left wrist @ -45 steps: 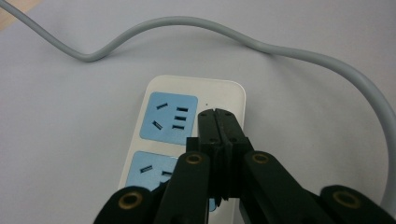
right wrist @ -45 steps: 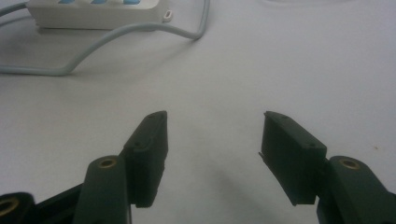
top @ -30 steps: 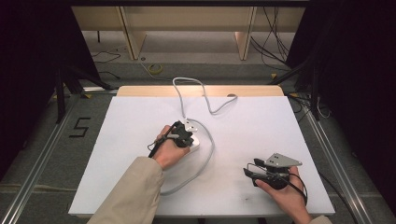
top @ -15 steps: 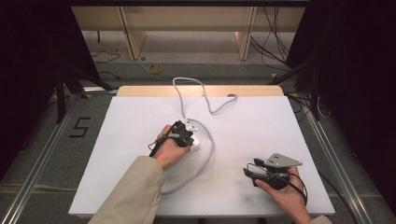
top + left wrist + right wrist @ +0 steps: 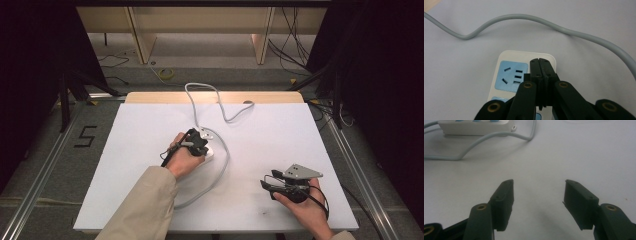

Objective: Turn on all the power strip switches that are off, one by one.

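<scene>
Power strip (image 5: 511,75) unmoved since earlier frame; left gripper (image 5: 540,65) jaws closed over it; right gripper (image 5: 537,195) jaws open, empty.

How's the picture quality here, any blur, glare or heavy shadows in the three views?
High view: even light on the white table, dark surroundings at both sides. Left gripper view: the power strip fairly sharp, the near black jaws soft. Right gripper view: soft shadow under the open jaws, the cord slightly blurred; no harsh glare.

From above we look forward and down on the whole white surface (image 5: 150,125). The left gripper view sits close over the power strip (image 5: 509,75); the right gripper view looks low across the surface toward that same power strip (image 5: 474,126).
</scene>
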Demonstrator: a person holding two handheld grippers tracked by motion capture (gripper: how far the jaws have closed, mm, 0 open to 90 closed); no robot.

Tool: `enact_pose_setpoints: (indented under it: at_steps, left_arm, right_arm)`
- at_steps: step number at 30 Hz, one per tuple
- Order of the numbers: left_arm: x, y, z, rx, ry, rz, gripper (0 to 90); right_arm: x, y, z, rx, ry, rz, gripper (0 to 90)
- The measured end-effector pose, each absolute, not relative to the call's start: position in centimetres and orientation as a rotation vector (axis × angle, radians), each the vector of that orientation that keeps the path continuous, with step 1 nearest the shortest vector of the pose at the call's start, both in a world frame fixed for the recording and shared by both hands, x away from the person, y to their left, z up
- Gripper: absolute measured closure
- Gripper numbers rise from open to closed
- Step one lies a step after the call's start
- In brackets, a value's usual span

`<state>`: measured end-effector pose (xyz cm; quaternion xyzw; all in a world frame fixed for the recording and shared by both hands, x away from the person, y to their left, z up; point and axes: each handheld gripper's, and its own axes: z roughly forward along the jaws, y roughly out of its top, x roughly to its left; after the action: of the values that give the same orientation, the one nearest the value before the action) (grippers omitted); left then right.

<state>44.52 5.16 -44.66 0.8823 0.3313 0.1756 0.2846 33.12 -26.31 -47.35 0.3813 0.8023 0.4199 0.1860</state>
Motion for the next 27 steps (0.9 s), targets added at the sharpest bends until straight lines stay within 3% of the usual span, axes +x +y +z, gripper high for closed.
enact_pose_setpoints:
  at_steps: [27]
  left_arm:
    - [44.76, 5.41, -44.94, 2.379, 0.88, 0.416, 89.8]
  right_arm:
    - [33.1, -26.29, -47.38, 1.074, 2.26, 1.182, 42.0]
